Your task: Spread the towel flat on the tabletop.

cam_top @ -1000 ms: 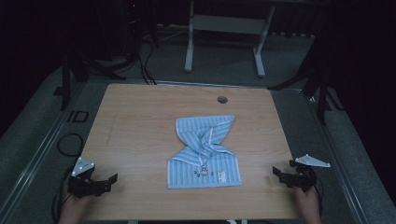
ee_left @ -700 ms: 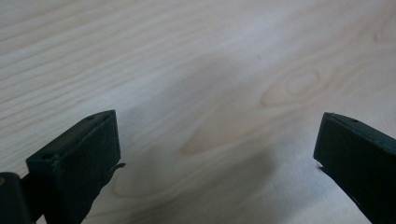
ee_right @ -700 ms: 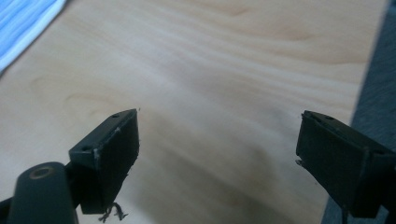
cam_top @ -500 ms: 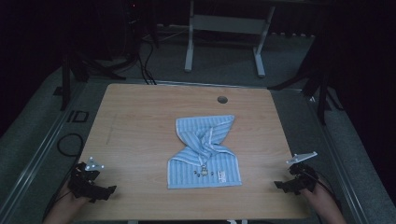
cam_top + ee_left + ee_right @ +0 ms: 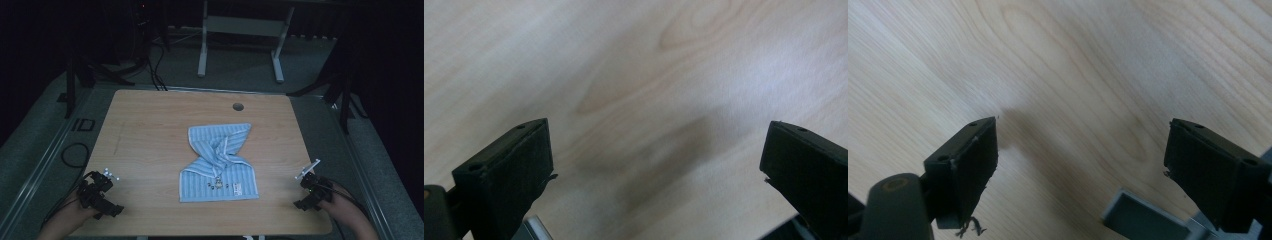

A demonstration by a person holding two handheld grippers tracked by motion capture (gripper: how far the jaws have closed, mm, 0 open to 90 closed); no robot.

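— What do you have from the high view?

— I see the blue striped towel (image 5: 220,162) lying near the middle of the counter (image 5: 150,130), bunched and twisted at its waist, with the near part spread flat and a few small dark marks on it. My left hand-held gripper (image 5: 102,197) sits at the near left corner of the counter, my right hand-held gripper (image 5: 310,192) at the near right edge. Both are well apart from the towel, which lies between them. A round hole (image 5: 238,106) shows in the counter toward the far edge, and a grey stand (image 5: 240,30) rests on the floor beyond.

— And the left gripper view?

— The left hand-held gripper (image 5: 656,165) has its jaws spread wide, with bare wood grain between them and a soft shadow on the counter (image 5: 649,60). Nothing is held.

— The right gripper view?

— Much the same: the right hand-held gripper (image 5: 1080,160) has its jaws wide apart over bare counter (image 5: 1073,60), holding nothing. A few loose threads cling to the lower edge of one jaw.
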